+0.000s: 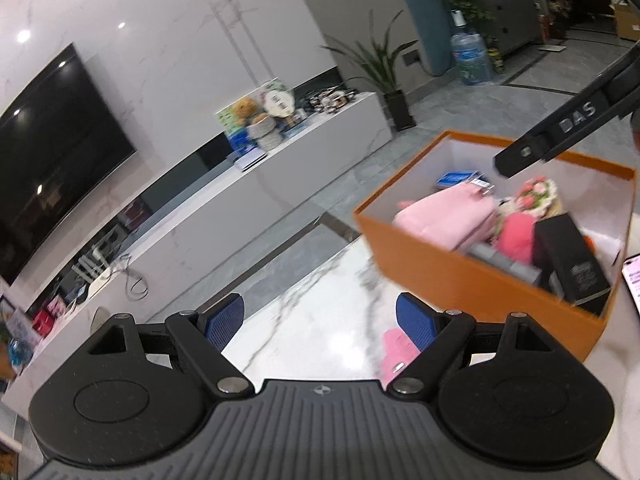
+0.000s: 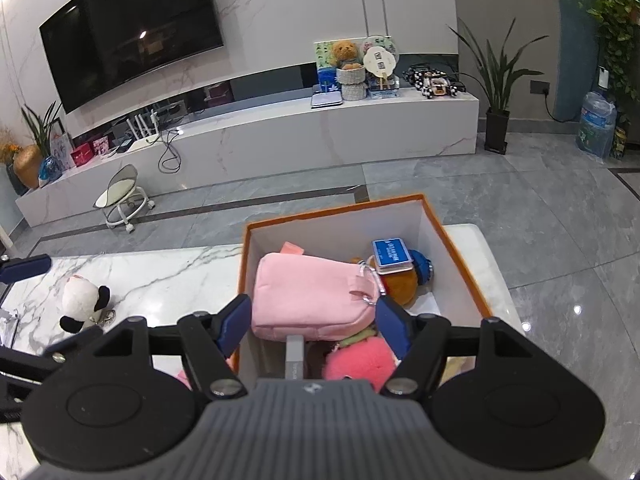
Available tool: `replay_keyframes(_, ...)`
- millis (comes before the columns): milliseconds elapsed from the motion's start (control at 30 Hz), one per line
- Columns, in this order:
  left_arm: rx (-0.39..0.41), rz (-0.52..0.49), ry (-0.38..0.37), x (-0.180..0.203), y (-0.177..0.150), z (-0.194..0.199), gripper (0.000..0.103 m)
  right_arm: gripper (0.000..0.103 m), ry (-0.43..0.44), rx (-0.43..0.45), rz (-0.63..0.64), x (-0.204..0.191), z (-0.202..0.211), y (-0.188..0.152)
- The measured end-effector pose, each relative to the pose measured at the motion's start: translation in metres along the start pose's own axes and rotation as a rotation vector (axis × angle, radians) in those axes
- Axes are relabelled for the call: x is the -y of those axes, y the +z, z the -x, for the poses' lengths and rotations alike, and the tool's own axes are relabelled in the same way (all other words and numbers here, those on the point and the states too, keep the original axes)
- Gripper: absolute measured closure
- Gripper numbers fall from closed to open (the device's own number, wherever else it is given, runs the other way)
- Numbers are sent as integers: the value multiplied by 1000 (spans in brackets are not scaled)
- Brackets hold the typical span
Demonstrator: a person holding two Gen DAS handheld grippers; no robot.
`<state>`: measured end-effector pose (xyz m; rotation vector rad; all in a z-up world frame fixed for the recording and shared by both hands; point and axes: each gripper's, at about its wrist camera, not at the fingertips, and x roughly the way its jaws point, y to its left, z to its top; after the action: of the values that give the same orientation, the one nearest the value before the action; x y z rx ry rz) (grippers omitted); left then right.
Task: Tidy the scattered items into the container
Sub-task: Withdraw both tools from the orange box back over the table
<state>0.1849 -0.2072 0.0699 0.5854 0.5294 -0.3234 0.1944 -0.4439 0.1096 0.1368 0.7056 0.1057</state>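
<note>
An orange box [image 2: 456, 248] stands on the white marble table [image 2: 160, 272]. It holds a pink pouch [image 2: 312, 292], a blue card box [image 2: 390, 254], a brown plush [image 2: 402, 286], a pink plush [image 2: 360, 360] and more. My right gripper [image 2: 314, 324] is open and empty, above the box's near edge. My left gripper [image 1: 320, 322] is open and empty over the table, left of the box [image 1: 460, 288]. A pink item [image 1: 394, 354] lies by its right finger. A panda plush [image 2: 82, 300] lies on the table at the left.
A phone [image 1: 632, 284] lies at the right edge of the left wrist view. Beyond the table are grey floor tiles, a small wheeled stool [image 2: 122, 196], a long white TV bench [image 2: 280, 140] and a wall TV [image 2: 128, 24].
</note>
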Motion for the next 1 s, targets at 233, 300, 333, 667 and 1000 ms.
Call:
replay_keyframes(233,-4,43,55,-40,-28,12,4,32,11,-19,52,-25,-10,-1)
replay_keyframes(300,-4,56,70,-52,-36,15,4,32,20,-22,72,-34,-13,-2)
replay_keyframes(333,-4,62,78,-58,-40,17,4,32,25,-24,81,-38,-15,-2)
replay_keyframes(667,5,239,139,-126,-89,17,4,32,63,-11,161,-86,-33,-7)
replay_keyframes(1000,-24,516,134,-195,-138,14,4,28,76,-27,217,-126,-63,-24)
